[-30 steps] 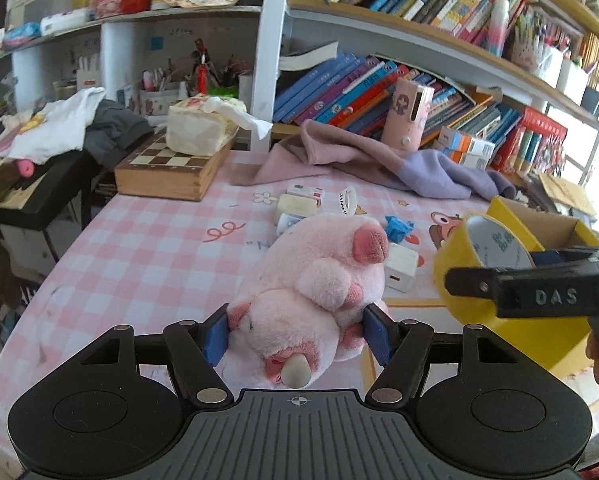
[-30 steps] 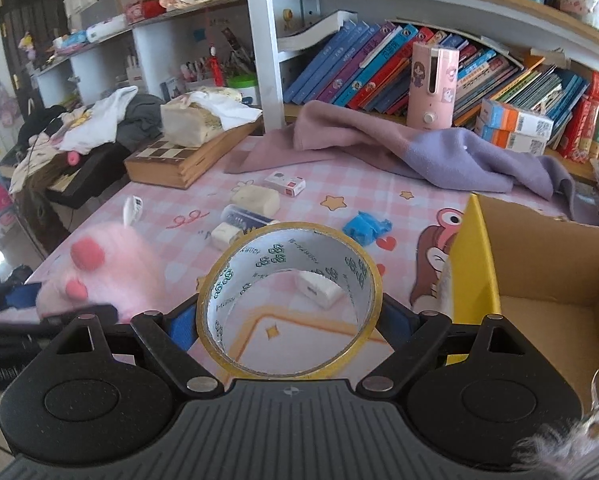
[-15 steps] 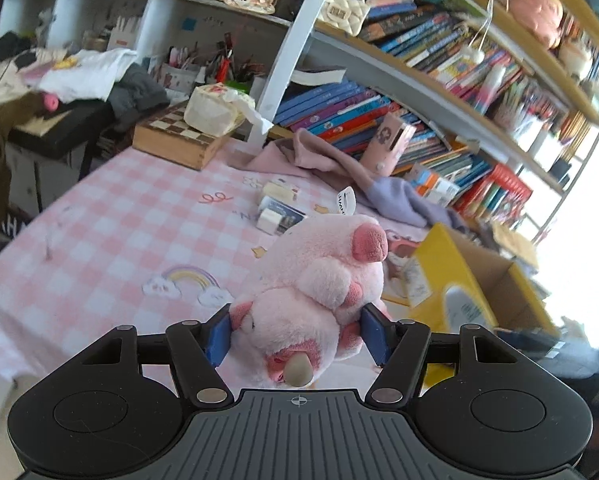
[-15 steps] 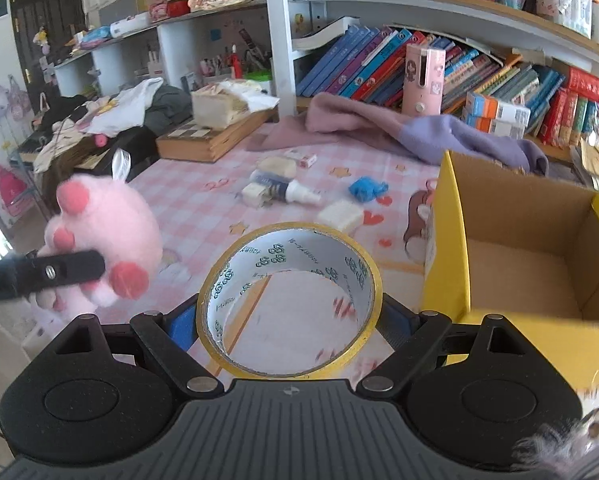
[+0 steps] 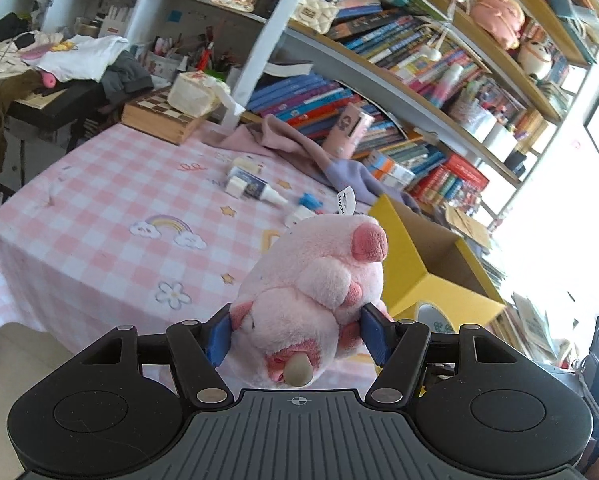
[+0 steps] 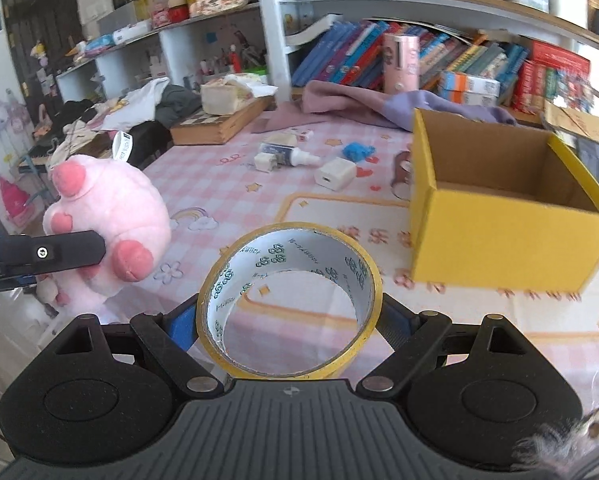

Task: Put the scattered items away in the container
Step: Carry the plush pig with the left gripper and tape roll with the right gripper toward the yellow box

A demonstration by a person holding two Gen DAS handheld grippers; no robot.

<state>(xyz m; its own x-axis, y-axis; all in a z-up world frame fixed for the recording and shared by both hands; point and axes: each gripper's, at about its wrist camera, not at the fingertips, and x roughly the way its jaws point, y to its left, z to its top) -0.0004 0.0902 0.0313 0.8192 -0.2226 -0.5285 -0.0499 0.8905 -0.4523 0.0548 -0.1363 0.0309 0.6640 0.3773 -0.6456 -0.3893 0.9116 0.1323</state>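
My left gripper [image 5: 297,334] is shut on a pink plush pig [image 5: 319,280], its blue pads pressed into the toy's sides above the table's near edge. The same pig [image 6: 111,216] shows at the left of the right wrist view, clamped by a black finger [image 6: 55,254]. A roll of yellow tape [image 6: 289,304] stands upright between the blue pads of my right gripper [image 6: 287,326], which is shut on it. The open yellow cardboard box [image 6: 499,236] stands on the table to the right; its inside looks empty. The box [image 5: 431,276] also lies behind the pig.
On the pink checked tablecloth [image 6: 227,184] lie a white charger cube [image 6: 335,174], a small bottle [image 6: 287,156], a blue crumpled thing [image 6: 357,151] and small packets. A purple cloth [image 6: 379,106], a chessboard box [image 6: 219,124] and crowded bookshelves stand behind.
Both grippers have drawn back from the table toward its near edge, each keeping its load. The box and the scattered items now look farther away, and the left view has rolled.
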